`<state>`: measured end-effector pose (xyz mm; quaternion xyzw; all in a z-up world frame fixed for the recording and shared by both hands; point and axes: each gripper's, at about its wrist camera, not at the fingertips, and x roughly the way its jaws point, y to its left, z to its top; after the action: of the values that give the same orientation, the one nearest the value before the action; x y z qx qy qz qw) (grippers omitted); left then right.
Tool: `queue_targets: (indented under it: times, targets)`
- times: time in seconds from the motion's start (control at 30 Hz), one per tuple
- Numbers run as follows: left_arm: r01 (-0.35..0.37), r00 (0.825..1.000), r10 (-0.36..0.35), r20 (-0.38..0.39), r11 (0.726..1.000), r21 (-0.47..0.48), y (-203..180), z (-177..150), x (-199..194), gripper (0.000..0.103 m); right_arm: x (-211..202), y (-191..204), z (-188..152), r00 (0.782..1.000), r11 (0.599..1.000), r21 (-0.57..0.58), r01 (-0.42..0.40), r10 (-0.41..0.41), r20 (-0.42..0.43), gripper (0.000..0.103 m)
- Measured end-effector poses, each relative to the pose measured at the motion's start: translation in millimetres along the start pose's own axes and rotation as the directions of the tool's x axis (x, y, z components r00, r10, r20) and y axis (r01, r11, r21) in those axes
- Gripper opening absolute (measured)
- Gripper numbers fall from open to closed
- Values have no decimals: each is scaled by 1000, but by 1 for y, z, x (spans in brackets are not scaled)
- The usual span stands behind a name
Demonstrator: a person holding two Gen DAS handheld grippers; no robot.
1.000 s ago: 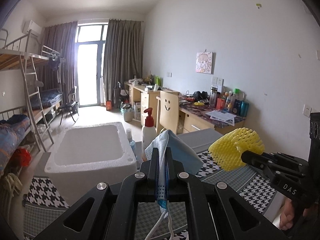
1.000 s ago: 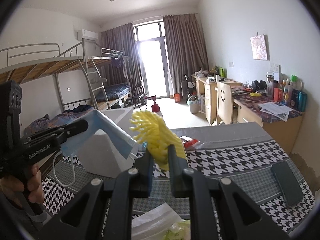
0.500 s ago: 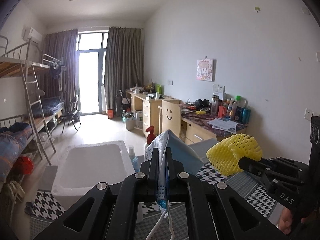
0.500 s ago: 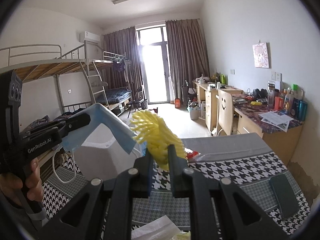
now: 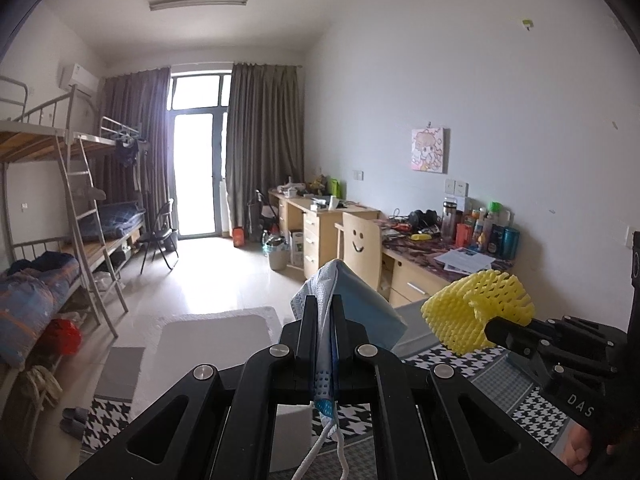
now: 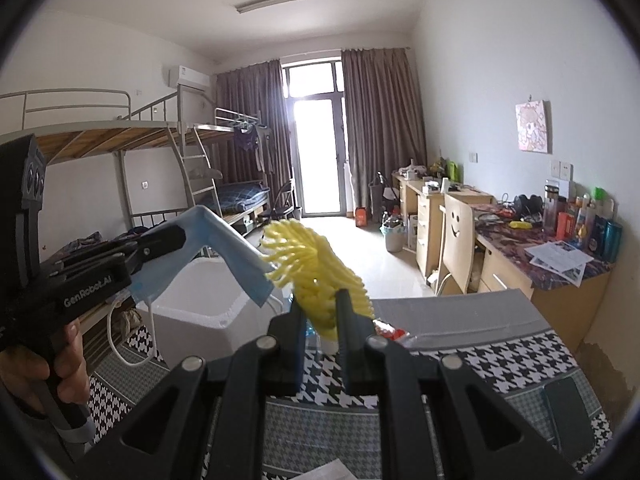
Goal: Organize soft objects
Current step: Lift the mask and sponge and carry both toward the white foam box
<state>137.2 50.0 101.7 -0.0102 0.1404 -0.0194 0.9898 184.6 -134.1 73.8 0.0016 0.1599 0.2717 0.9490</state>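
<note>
— What did you have in each gripper just then?

— My left gripper [image 5: 323, 304] was pressed together on a blue face mask [image 5: 362, 312]. In the left wrist view the mask stood up between the fingers at lower centre, with its white ear loop [image 5: 320, 452] hanging below them at the bottom edge. My right gripper [image 6: 318, 304] was pinching a yellow foam net [image 6: 320, 268], which fanned out above the fingers in the middle of the right wrist view.

— Could each camera see the other tool?

— Yes. In the left wrist view the right gripper came in from the lower right, the foam net [image 5: 476, 312] sticking out of its tip. In the right wrist view the left gripper [image 6: 176, 240] came in from the left with my hand [image 6: 60, 364] on its handle at lower left; the mask [image 6: 232, 252] nearly met the net, though I could not tell whether they touched.

— What lay below them?

— A table with a black-and-white houndstooth cloth [image 6: 480, 360] ran across the bottom. A white foam box [image 6: 200, 308] sat on it, open at the top, left of centre, below the mask. A dark phone [image 6: 568, 404] lay at lower right.

— And farther back?

— A wooden chair with a smiley face [image 6: 456, 232], then desks [image 6: 560, 276] crowded with bottles along the right wall. Bunk beds [image 6: 120, 140] stood on the left, and curtains framed a bright glass door [image 6: 318, 160] at the far end.
</note>
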Motion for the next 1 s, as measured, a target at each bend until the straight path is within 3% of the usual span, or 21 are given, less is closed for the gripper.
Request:
queue_targets:
  times: [0.5, 1.0]
  targets:
    - [-110, 994, 110, 13, 994, -12, 23, 12, 9, 5, 23, 17, 17, 995, 995, -19, -96, 95, -13, 17]
    - [-257, 967, 256, -9, 965, -48, 57, 14, 13, 5, 53, 44, 34, 976, 976, -44, -214, 212, -56, 17]
